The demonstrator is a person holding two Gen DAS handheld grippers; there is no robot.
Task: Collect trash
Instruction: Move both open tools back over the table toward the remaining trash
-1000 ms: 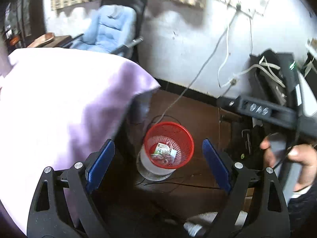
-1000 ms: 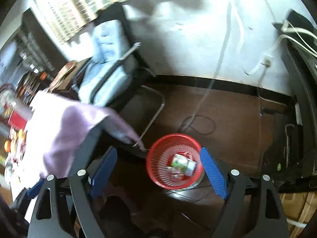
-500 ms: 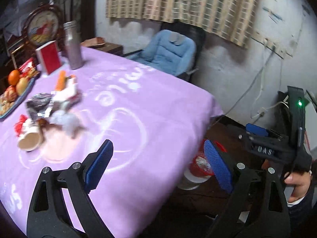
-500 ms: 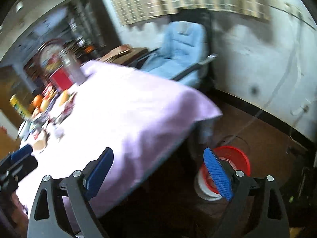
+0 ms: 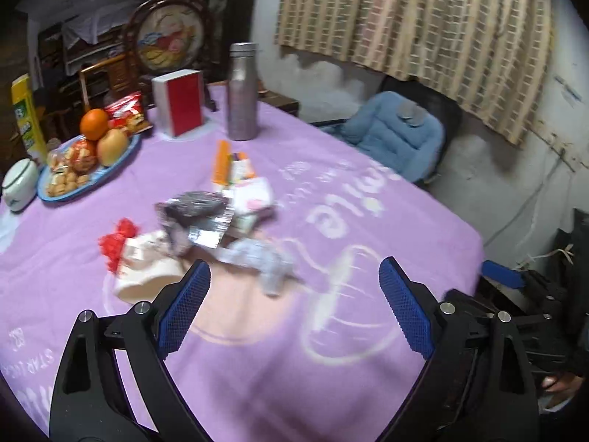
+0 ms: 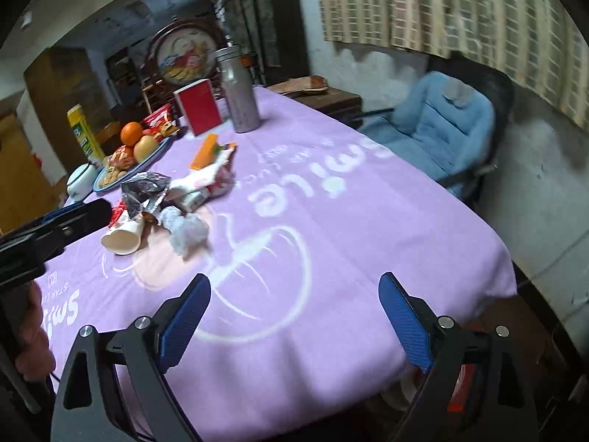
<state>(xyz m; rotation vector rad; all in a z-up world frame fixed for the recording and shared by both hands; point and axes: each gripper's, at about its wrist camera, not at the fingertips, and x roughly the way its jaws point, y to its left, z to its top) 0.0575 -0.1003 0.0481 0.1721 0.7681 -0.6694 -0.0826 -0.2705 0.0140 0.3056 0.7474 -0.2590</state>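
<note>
A heap of trash lies on the purple tablecloth (image 5: 331, 350): a tipped paper cup (image 5: 143, 276), a red scrap (image 5: 117, 243), a silver foil wrapper (image 5: 198, 221), a crumpled grey wad (image 5: 261, 258), a white and pink wrapper (image 5: 254, 195) and an orange packet (image 5: 222, 162). My left gripper (image 5: 294, 280) hangs open just short of the heap, nothing between its fingers. My right gripper (image 6: 294, 291) is open too, farther back over the cloth, with the cup (image 6: 123, 235) and wad (image 6: 187, 230) ahead to its left. The red bin (image 6: 460, 386) peeks out below the table edge.
Behind the heap stand a metal bottle (image 5: 241, 92), a red box (image 5: 182, 101), a fruit plate (image 5: 88, 162), a white bowl (image 5: 20, 180) and a yellow carton (image 5: 25, 118). A blue chair (image 6: 441, 129) sits by the far table edge. A hand (image 6: 33, 335) holds the left gripper.
Both views have swung from the red bin on the floor up to the table top. Both grippers rose and moved left over the cloth, staying open and holding nothing.
</note>
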